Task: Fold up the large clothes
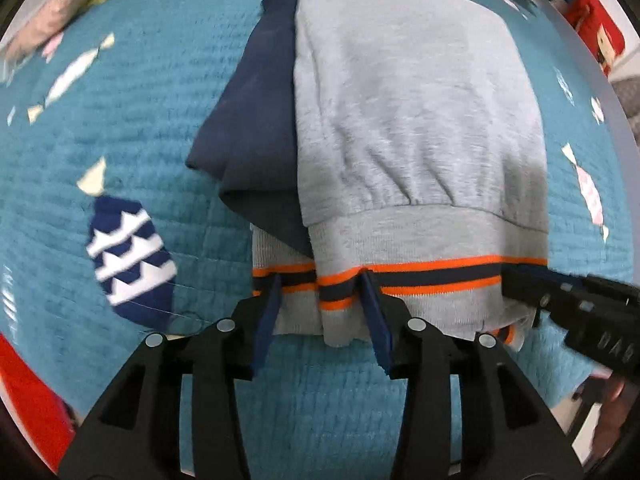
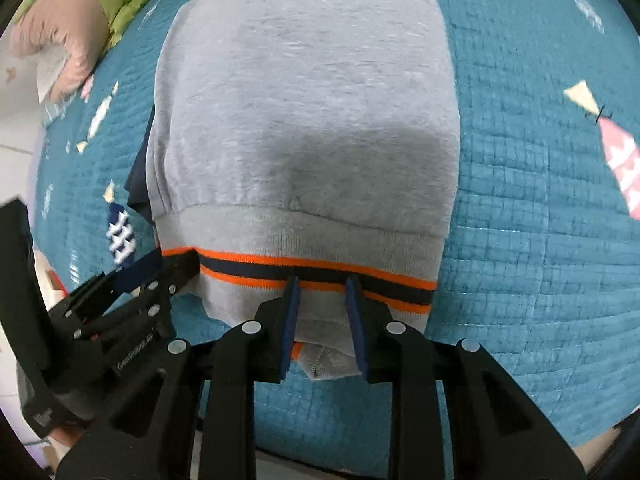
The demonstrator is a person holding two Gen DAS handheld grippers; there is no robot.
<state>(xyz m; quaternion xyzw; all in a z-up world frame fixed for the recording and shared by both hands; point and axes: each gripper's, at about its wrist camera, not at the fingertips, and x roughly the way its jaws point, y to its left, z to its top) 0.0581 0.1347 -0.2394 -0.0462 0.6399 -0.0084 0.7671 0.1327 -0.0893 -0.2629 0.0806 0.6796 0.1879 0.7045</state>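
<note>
Grey fleece sweatshirt (image 1: 416,112) with an orange-and-navy striped ribbed hem lay folded on the teal quilted bedspread (image 1: 152,92), its hem end nearest both cameras. Its navy lining (image 1: 256,136) spilled out along the sweatshirt's left edge. The left gripper (image 1: 320,312) had its jaws spread apart on either side of the sweatshirt's lower left hem corner, the blue pads flanking the cloth without pinching it. The right gripper (image 2: 322,312) sat at the sweatshirt's lower right hem, jaws likewise parted around a hanging fold of ribbing (whether the pads touched the fabric I cannot tell). Left of the sweatshirt, a navy-and-white fish motif (image 1: 128,260) showed on the bedspread. Beyond the sweatshirt's far left corner lay a pink and green bundle of cloth (image 2: 76,20).
</note>
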